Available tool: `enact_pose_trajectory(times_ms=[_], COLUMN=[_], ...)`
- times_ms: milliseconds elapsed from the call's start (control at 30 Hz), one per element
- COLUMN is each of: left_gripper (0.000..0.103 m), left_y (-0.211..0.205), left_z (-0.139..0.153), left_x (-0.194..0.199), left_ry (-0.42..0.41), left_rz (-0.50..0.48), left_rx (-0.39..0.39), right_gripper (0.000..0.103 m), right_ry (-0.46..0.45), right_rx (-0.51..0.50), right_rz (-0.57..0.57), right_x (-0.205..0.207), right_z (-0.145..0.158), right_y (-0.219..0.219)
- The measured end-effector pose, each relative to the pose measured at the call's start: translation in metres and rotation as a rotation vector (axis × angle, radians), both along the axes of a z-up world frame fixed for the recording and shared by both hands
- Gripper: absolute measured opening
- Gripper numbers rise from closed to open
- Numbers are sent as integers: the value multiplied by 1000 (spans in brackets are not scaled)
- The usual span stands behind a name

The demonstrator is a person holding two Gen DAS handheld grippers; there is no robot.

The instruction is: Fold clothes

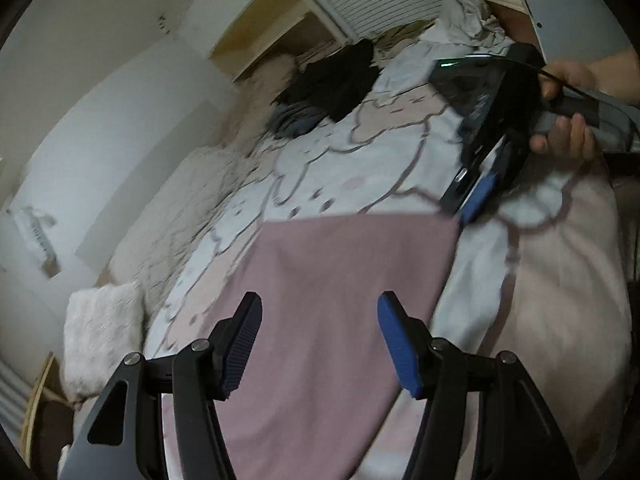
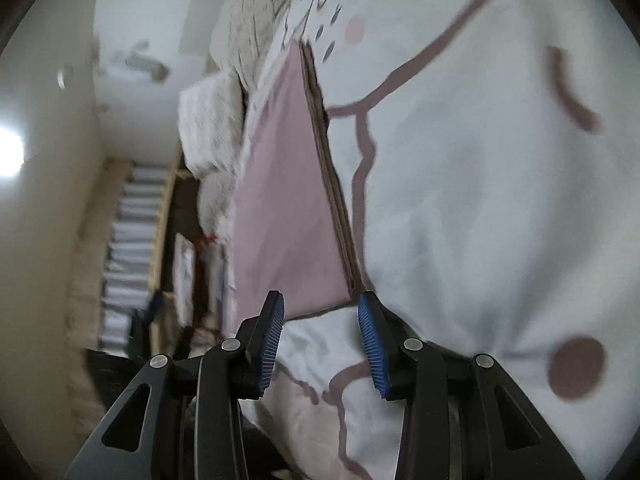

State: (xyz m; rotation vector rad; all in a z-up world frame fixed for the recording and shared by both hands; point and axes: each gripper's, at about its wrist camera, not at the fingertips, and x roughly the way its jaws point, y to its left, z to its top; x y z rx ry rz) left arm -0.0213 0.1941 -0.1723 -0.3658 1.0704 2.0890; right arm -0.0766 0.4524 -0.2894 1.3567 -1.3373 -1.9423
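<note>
Up close in the left wrist view, the left tongs [image 1: 320, 344] hang with jaws spread wide and nothing between them, the pink garment [image 1: 320, 300] lying flat on the bed right underneath. Over in the right wrist view, the right tongs [image 2: 320, 344] stand about half open, also empty, their tips just short of the garment's near corner [image 2: 344, 300], which looks like stacked folded layers along one edge. That cloth reads as light, soft and limp, so it should drape and sag the instant it is lifted; a pinch at a corner or along the layered edge looks like the sensible place, taking all layers together so the fold does not slip apart. Beneath it spreads the white duvet [image 1: 360, 152] with its pink cartoon outlines, soft enough that the tongs could snag it by mistake. Further out, the right tongs appear in the left view, gripped by a hand [image 1: 568, 120] near the garment's far corner. Beyond that, a dark pile of clothes [image 1: 332, 84] waits by the headboard, and a fluffy pillow [image 1: 104, 340] sits at the bed's side.
</note>
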Motion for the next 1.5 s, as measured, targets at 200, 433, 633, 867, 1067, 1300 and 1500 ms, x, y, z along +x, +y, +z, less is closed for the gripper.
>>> enact_pose_trajectory(times_ms=[200, 433, 633, 867, 1067, 1300, 1500], left_gripper=[59, 29, 27, 9, 2, 2, 2], left_y=[45, 89, 106, 116, 116, 109, 95], left_z=[-32, -47, -50, -45, -27, -12, 1], left_x=[18, 30, 17, 11, -3, -17, -28], left_ry=[19, 66, 168, 215, 107, -16, -174], left_rz=[-81, -61, 52, 108, 175, 255, 352], left_rx=[-47, -72, -63, -60, 10, 100, 192], right_gripper=[14, 5, 4, 4, 5, 65, 79], right_ry=[-54, 15, 100, 130, 165, 170, 81], right_rx=[17, -36, -50, -24, 61, 138, 52], right_rz=[-7, -30, 18, 64, 58, -43, -17], right_x=[-7, -13, -24, -22, -18, -48, -127], right_z=[2, 21, 52, 65, 74, 74, 46], right_y=[1, 1, -10, -6, 3, 38, 65])
